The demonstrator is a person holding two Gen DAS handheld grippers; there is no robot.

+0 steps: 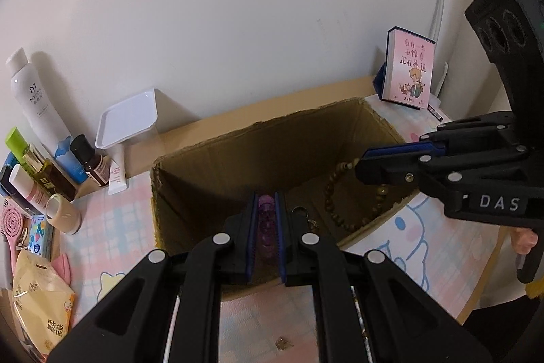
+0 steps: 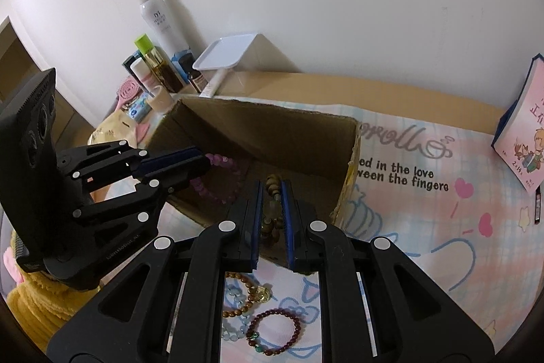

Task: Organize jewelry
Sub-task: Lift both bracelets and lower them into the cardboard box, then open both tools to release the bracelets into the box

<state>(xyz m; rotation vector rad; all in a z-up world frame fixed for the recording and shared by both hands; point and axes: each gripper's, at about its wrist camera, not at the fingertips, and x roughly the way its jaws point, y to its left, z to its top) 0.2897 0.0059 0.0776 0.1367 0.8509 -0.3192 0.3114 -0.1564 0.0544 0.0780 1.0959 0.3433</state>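
Observation:
An open cardboard box stands on the patterned mat. My left gripper is shut on a purple bead bracelet and holds it over the box; the bracelet hangs from the left gripper in the right wrist view. My right gripper is shut on a brown wooden bead bracelet, which dangles into the box from the right gripper in the left wrist view. A key ring lies in the box. Several bracelets lie on the mat below my right gripper.
Bottles and cosmetics crowd the far left by the wall. A white tray stand sits behind the box. A pink book stands at the right. Snack packs lie at the left.

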